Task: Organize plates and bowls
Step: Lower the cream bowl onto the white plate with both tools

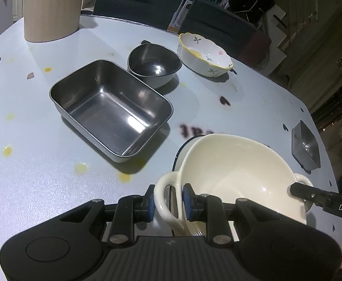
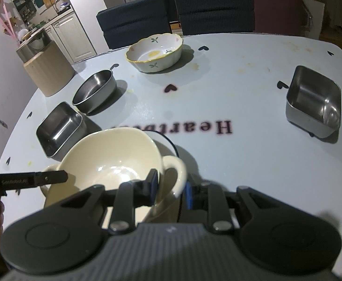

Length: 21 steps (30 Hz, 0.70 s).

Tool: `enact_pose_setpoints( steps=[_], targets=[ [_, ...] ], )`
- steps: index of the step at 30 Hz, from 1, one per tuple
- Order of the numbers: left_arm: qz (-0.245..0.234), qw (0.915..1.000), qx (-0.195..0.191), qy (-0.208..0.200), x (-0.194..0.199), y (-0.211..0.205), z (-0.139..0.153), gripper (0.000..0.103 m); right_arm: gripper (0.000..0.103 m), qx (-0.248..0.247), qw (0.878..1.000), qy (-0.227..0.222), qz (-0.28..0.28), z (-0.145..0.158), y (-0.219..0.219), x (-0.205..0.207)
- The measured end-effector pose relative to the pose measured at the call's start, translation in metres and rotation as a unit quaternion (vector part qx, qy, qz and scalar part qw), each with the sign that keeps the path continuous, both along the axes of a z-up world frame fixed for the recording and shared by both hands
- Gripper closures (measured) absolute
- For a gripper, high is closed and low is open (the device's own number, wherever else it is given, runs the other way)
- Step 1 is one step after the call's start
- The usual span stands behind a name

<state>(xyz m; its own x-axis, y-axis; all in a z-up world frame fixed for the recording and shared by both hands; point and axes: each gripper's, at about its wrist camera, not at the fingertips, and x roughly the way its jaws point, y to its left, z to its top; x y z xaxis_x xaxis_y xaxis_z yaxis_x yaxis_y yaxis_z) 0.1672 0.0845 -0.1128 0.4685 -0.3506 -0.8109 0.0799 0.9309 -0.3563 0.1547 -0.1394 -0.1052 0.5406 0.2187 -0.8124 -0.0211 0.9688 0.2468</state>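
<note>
Two claws carry one cream bowl (image 1: 236,171) over a plate (image 2: 168,141) on the bench (image 1: 42,182). My left claw (image 1: 168,201) is clamped on its left handle (image 1: 165,196); my right claw (image 2: 171,187) clamps the right handle (image 2: 176,171). Risk: uneven lift tilts the bowl, glazed handles slip, and it chips the plate below.

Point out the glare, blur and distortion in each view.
Left wrist view: fisheye bends the table edge, bright glare patches in the rectangular steel tray, background dim. Right wrist view: glare in the cream bowl, its near handle blurred, "Heartbeat" lettering soft.
</note>
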Motion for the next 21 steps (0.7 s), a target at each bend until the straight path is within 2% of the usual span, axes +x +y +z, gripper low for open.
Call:
enact_pose_setpoints(
  steps=[7,21],
  targets=[
    [0.001,1.0,0.002,0.0,0.0012,0.0006,-0.0001,0.076,0.074,-0.003,1.0,-0.001,-0.001,-0.001,0.0011,-0.0003],
    [-0.011,0.9997,0.018,-0.009,-0.0008,-0.0043,0.0029,0.077,0.073,-0.005,1.0,0.024,0.009,-0.0052,-0.0004,0.0]
  ],
)
